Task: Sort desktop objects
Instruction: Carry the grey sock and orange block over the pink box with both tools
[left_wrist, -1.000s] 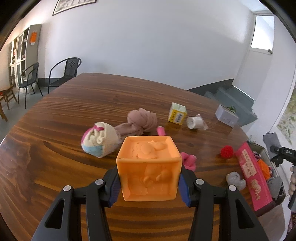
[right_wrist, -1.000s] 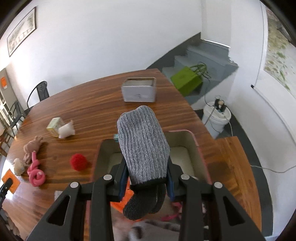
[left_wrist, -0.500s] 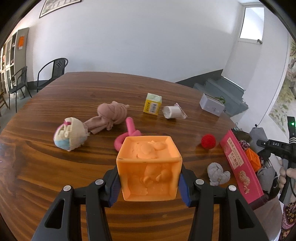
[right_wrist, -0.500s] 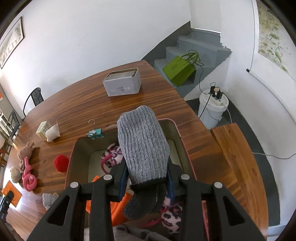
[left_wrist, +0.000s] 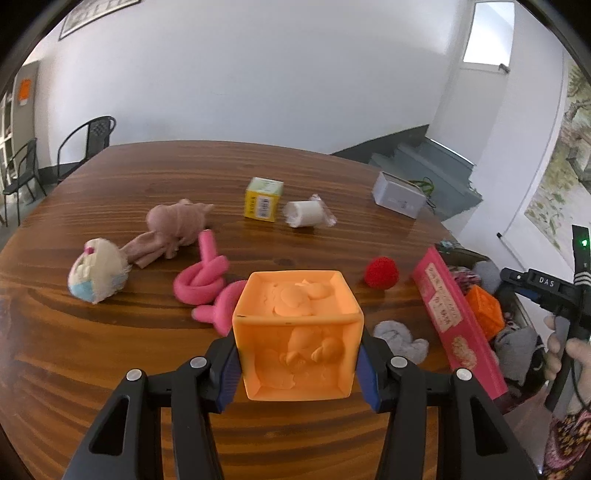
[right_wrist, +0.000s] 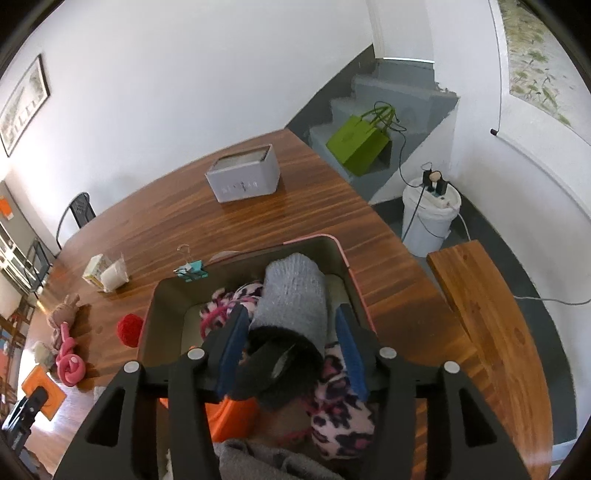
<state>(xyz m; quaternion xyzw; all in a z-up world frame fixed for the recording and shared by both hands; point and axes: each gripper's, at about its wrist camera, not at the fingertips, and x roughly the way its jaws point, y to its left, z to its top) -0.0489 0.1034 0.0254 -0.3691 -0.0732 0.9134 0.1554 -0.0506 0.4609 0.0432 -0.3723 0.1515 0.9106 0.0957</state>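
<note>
Wooden table (left_wrist: 147, 354): cube (left_wrist: 297, 334) gripped (sock (right_wrist: 291, 299) released).

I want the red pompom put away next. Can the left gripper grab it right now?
Probably not yet. The left gripper has its jaws full with the orange cube. The red pompom sits uncovered on the table, so the way is otherwise free.
</note>
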